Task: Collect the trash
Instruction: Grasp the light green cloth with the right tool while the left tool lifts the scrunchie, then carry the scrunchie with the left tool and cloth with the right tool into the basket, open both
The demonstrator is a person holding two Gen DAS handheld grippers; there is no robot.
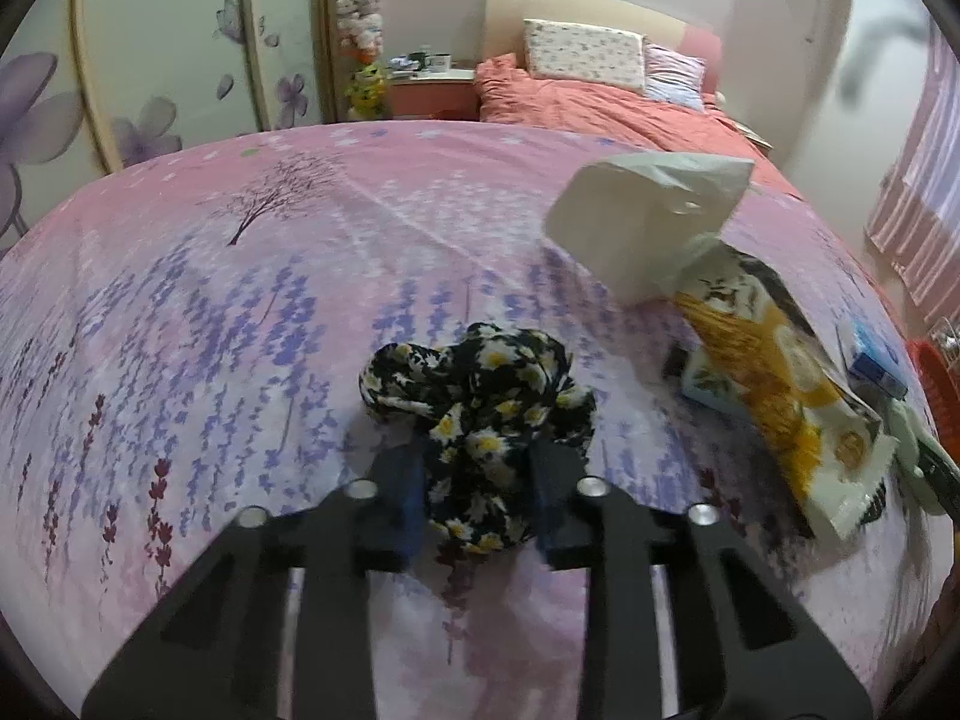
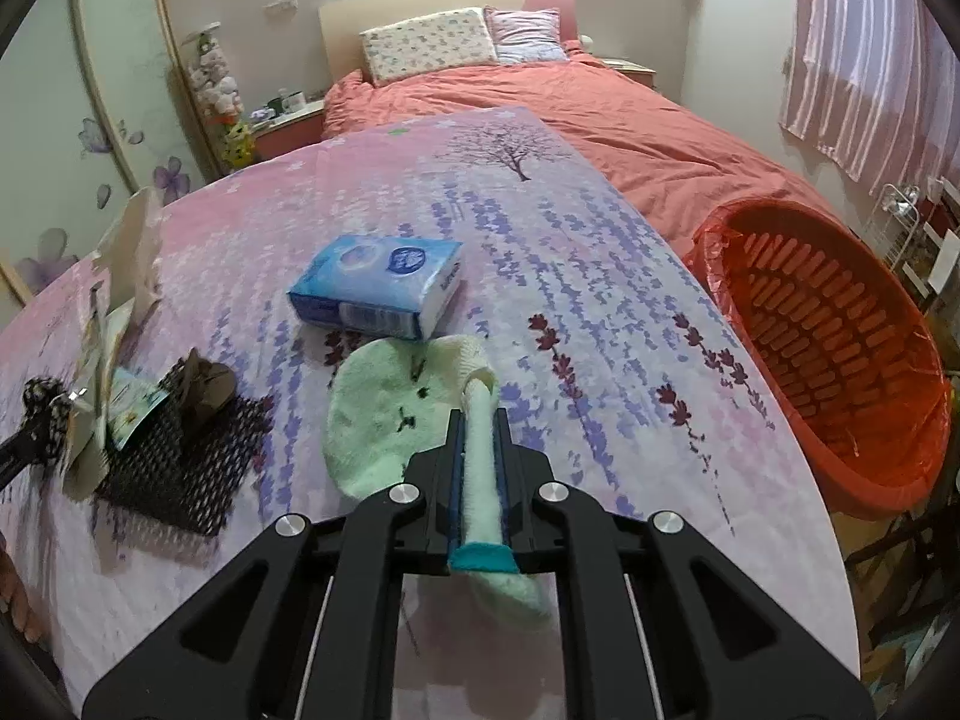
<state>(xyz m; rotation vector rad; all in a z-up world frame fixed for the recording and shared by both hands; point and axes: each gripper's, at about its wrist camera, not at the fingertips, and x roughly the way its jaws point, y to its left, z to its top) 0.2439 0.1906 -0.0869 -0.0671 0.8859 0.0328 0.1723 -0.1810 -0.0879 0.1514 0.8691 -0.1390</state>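
Soft, even indoor light with a pinkish cast fills both fisheye views. Brighter daylight glows through the striped curtain (image 2: 864,60) at the right. Shadows are faint and short. Straight lines bow near the dark circular edges. In the left wrist view, the white bag (image 1: 648,222) and snack wrapper (image 1: 780,384) are smeared by motion blur; the right wrist view is sharper.

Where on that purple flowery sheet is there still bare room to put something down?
Free: the stretch between the tissue pack and the red basket, and the far part toward the printed tree. Crowded: the left, around the black mesh mat, snack bag and floral cloth.
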